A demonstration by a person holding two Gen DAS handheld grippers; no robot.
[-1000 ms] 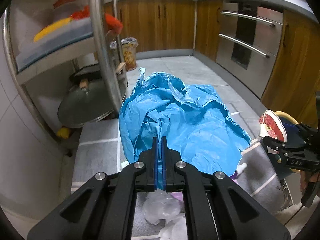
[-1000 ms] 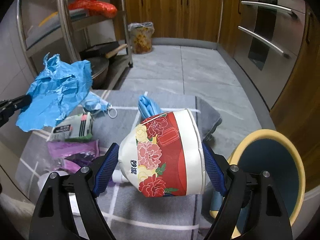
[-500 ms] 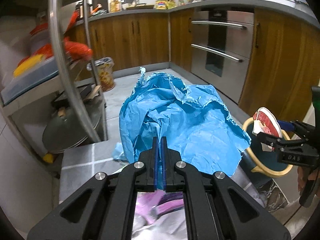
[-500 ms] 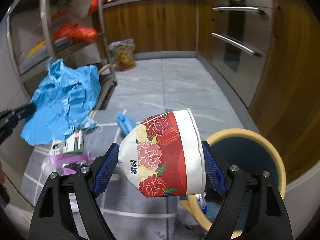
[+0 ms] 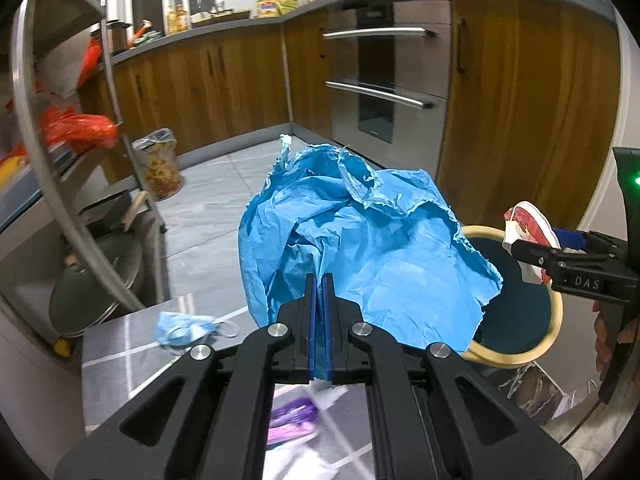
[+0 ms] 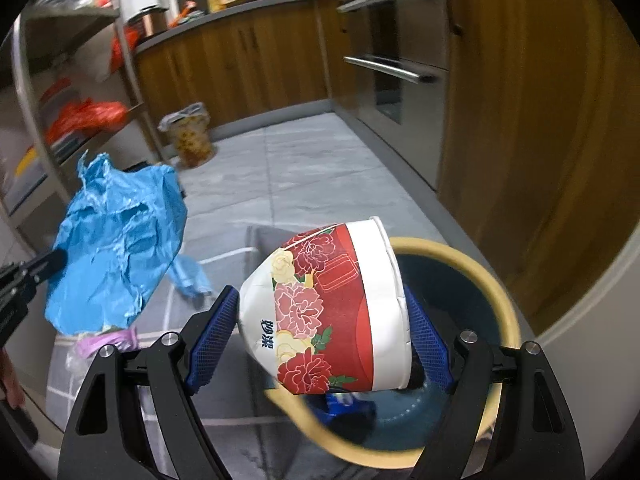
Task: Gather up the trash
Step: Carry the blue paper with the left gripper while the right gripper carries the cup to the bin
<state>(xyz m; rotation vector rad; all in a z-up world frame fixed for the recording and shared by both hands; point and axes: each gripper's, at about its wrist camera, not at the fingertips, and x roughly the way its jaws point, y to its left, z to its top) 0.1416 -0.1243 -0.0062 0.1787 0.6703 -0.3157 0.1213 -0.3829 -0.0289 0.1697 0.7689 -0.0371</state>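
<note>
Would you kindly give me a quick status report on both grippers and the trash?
Left gripper shut on blue paper. Right gripper clamped on floral paper bowl, above the yellow-rimmed bin. Face mask on mat. Nothing blocking the bin.

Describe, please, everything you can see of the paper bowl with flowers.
The bowl looks like thin paper: white, with a red band printed with red, pink and cream peonies and some dark characters. It lies tipped on its side, rim to the right, base to the left. The right claw clamps it between blue pads, one on the base, one at the rim. It hangs over the yellow-rimmed bin, touching nothing else. Its inside is hidden.
</note>
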